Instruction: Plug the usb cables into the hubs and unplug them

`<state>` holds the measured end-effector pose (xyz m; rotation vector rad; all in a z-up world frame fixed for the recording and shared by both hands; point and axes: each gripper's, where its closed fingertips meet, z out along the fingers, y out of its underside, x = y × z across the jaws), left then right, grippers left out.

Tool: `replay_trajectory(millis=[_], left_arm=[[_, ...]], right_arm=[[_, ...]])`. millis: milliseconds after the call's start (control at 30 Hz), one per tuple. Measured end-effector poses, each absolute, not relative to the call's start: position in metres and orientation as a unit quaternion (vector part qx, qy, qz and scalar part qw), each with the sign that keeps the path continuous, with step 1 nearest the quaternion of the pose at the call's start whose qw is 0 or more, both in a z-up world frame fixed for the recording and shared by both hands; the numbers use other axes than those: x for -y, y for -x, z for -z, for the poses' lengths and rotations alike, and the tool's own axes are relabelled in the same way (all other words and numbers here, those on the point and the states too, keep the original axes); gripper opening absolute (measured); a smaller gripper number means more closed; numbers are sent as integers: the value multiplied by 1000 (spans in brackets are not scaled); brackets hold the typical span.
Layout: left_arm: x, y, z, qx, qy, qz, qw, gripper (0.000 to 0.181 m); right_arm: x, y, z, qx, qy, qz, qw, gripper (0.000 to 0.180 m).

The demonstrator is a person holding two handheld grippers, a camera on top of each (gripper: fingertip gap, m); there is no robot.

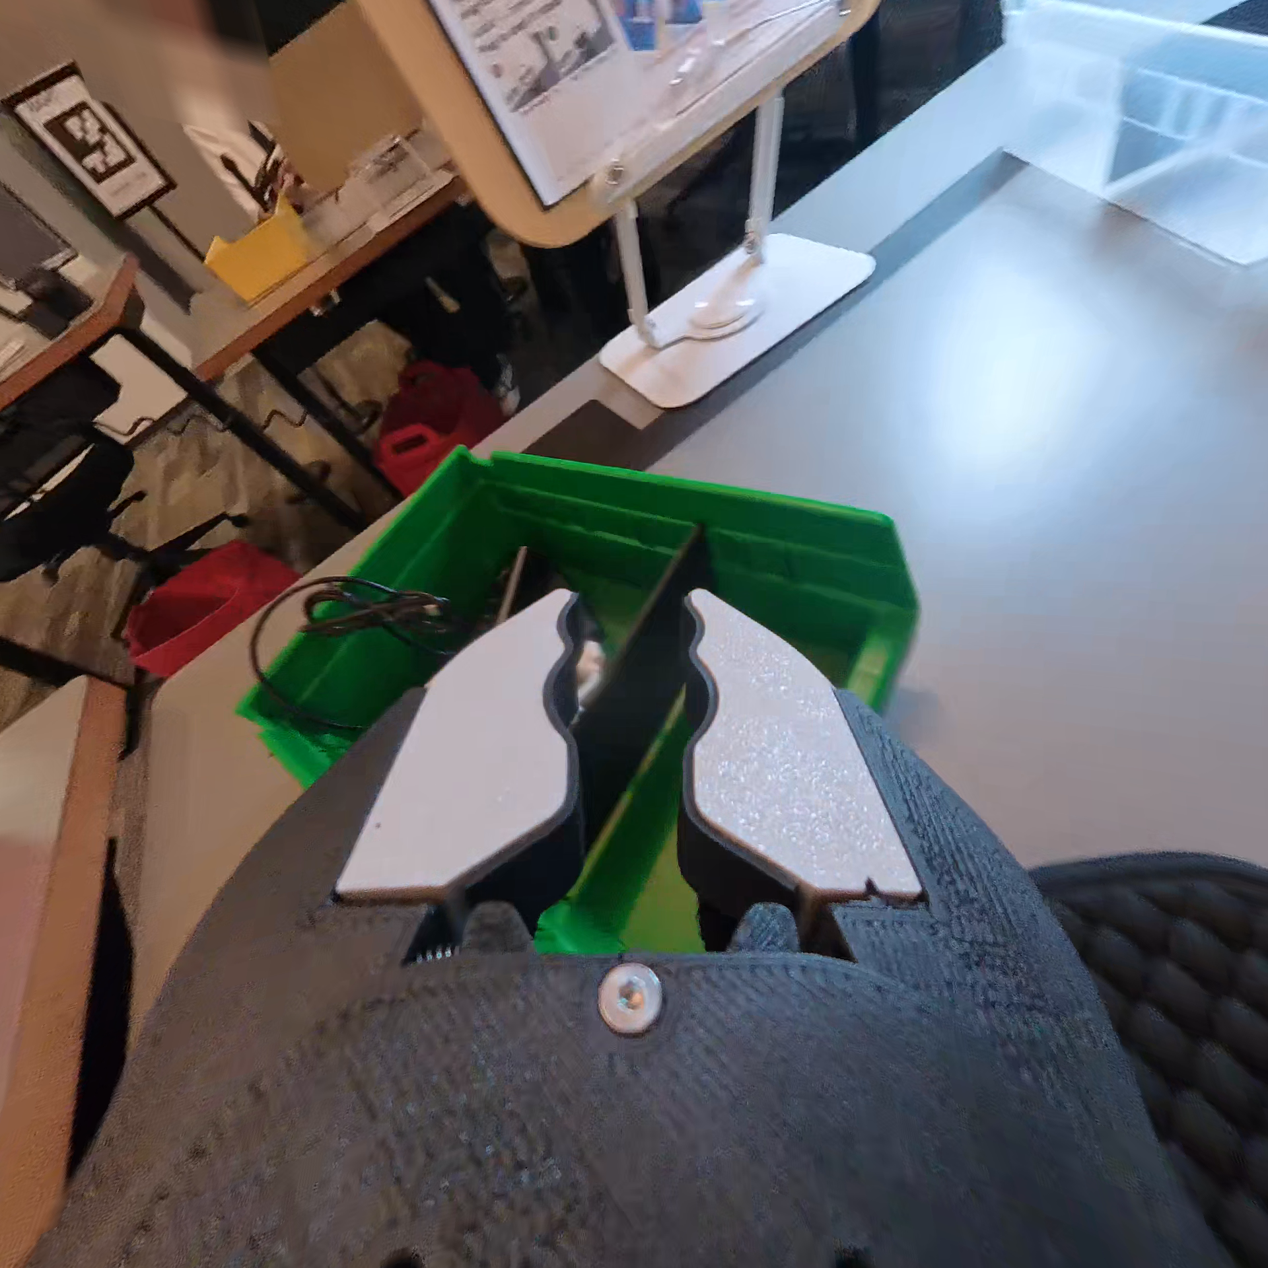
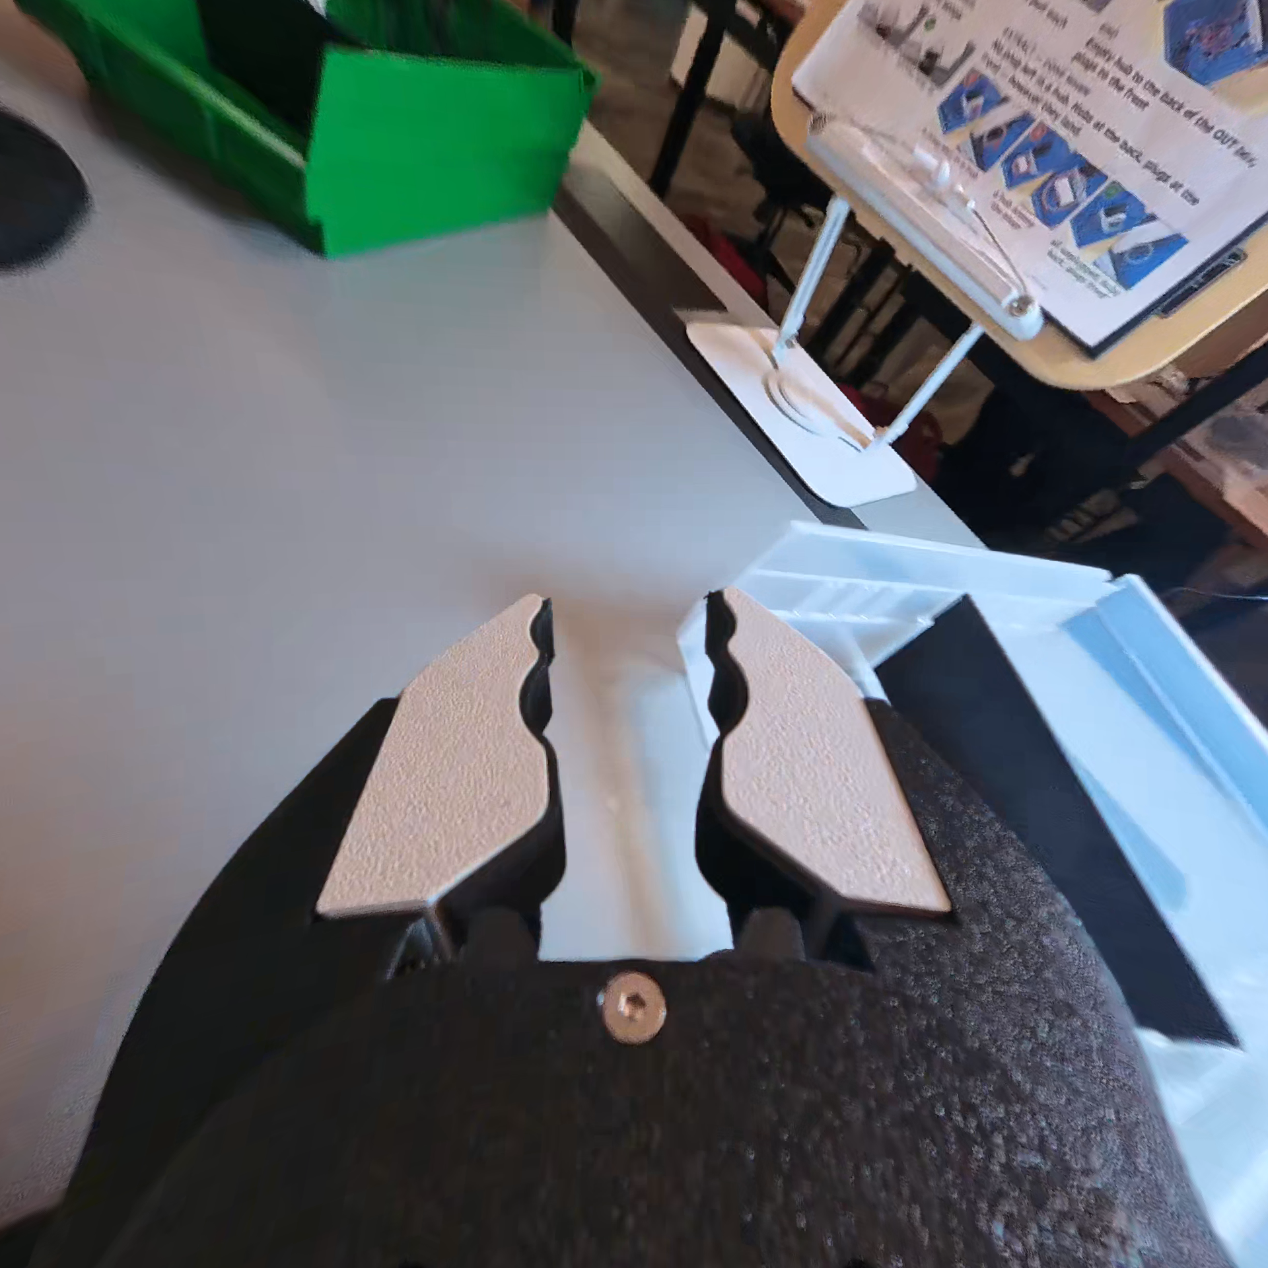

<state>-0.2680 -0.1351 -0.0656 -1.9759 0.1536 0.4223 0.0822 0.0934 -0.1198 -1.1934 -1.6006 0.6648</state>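
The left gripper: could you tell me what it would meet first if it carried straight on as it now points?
Probably the black divider inside the green bin, lying between the open left gripper fingers; depth is uncertain.

Your left black, rough-printed plastic gripper [image 1: 631, 604] wore pale grey speckled finger plates [image 1: 473, 748], wavy black inner edges, one silver hex screw [image 1: 630, 996]. Your right gripper [image 2: 628, 604] looked identical.
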Motion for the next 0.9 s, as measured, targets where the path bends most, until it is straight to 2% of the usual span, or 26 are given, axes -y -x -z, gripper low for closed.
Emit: replay_trajectory(millis=[67,167,333,433,600,767,833,900], left_arm=[[124,292,58,-46,841,-192,504,28],[109,340,68,-34,875,-240,419,29],[100,416,112,-76,921,-317,214,29],[99,426,154,-81,955,-253,128,35],[96,428,197,-81,984,-149,47,44],[94,434,216,-95,988,-120,1,51],[93,435,216,-106,987,-125,-5,51],[92,437,213,-120,982,-147,4,42]], right_arm=[[-80,-76,118,640,498,-321,489,42],[-74,-73,132,641,499,-326,483,40],[-74,-75,147,644,504,-337,466,36],[-74,-75,146,629,513,-373,449,34],[-76,-75,149,617,522,-408,424,32],[-76,-76,153,620,524,-411,415,31],[-74,-77,155,627,520,-405,415,31],[-73,-79,157,637,515,-394,418,30]])
